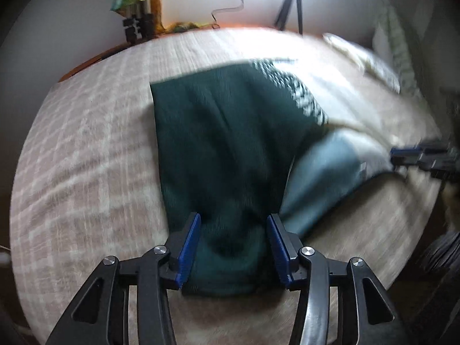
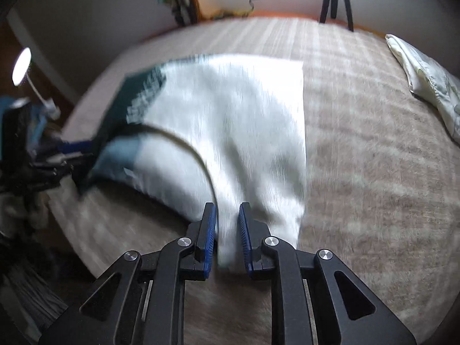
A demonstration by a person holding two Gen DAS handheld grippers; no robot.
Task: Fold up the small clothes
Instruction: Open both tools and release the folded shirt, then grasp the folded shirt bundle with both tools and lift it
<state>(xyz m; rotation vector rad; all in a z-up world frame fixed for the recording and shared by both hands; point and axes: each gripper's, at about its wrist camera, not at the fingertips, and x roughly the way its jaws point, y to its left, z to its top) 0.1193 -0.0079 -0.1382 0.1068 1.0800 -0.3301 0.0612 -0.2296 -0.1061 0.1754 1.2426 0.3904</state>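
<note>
Left gripper [image 1: 233, 247] and right gripper [image 2: 227, 237] each clamp the garment [image 2: 230, 109]'s near corners; carrying both evenly should align edges.

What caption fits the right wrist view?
Right tongs pinching the white end of a sweater on a plaid blanket.

A home bedroom: a bed under a beige checked woven blanket [image 2: 359, 149] fills both views, with a pale cream pillow [image 2: 425, 80] at the right edge, a black tripod [image 1: 290, 8] against the white wall at the top, and a small glowing white lamp [image 2: 21, 66] at the left.
</note>
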